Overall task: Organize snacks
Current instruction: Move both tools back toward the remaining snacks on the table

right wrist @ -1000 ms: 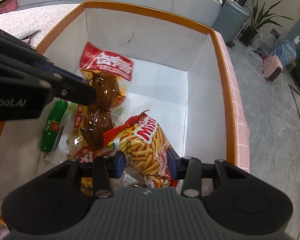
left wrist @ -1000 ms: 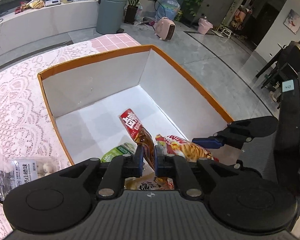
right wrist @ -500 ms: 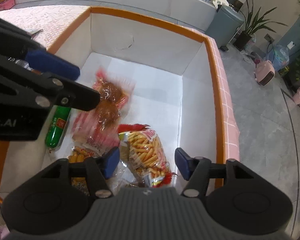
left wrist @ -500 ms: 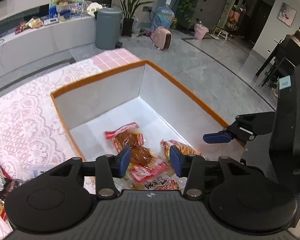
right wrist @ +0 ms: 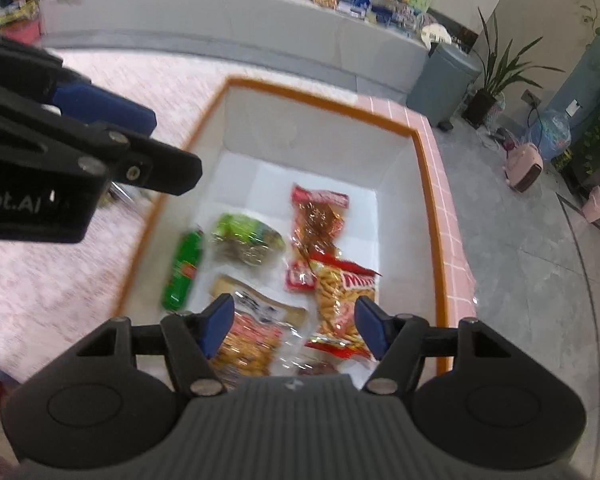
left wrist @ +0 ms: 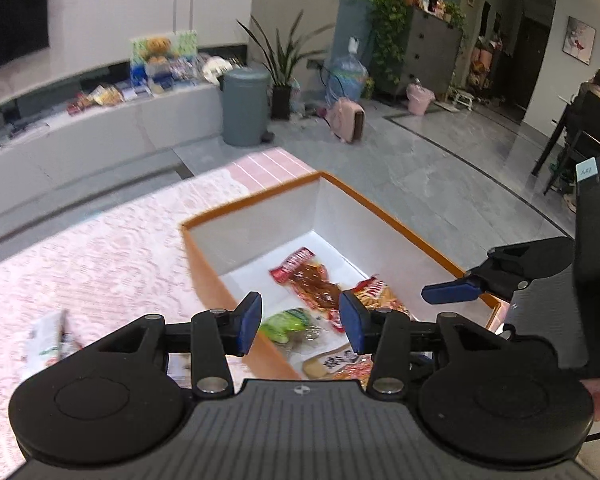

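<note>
Snacks (right wrist: 320, 240) lying loose inside box (right wrist: 432, 184), none gripped. Left gripper (left wrist: 298, 320) and right gripper (right wrist: 296, 326) above box, jaws released, empty. Risk: more packets left outside box on cloth (left wrist: 100, 248), easily missed.

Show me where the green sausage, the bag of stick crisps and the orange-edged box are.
green sausage (right wrist: 182, 272), right wrist view, middle of its wrapper.
bag of stick crisps (right wrist: 342, 300), right wrist view, centre of the bag's front.
orange-edged box (right wrist: 430, 184), right wrist view, its orange rim on the right-hand side.
</note>
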{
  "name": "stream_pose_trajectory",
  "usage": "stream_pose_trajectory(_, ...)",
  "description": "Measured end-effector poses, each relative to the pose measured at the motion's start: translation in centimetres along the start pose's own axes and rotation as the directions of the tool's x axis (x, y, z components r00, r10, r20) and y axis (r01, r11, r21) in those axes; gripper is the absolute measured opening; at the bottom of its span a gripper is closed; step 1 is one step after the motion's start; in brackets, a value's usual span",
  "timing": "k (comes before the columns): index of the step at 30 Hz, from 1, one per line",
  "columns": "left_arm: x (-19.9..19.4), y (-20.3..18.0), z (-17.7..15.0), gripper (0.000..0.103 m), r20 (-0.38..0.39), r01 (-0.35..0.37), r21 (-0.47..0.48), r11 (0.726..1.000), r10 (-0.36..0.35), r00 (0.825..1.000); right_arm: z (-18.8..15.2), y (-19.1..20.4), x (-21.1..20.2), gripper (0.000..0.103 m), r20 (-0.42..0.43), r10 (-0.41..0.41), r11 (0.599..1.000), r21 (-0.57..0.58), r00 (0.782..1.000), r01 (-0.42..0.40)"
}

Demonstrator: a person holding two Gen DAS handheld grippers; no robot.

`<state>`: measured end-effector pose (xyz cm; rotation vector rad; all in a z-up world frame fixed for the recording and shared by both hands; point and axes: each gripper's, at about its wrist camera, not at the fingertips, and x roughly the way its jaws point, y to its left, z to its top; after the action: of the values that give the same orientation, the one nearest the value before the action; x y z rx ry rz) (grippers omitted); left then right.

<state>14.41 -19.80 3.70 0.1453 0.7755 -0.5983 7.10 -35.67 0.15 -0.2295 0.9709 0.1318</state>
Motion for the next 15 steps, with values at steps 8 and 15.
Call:
stream_pose_trajectory(8,-4.5,1.7,-2.4,0.052,0.098,-0.114,-0.013,0.993,0.115,0.989,-0.1,3.5,-3.4,0.065,0.150,0.101,0.984,0.131,0.983,-0.121)
stream_pose_trajectory(15,-7.1,4.0,-4.9,0.052,0.148,-0.194,-0.065,0.979,0.202,0.968,-1.1,8.4,-4.6,0.065,0.269,0.120,0.965,0.193,0.956,-0.175)
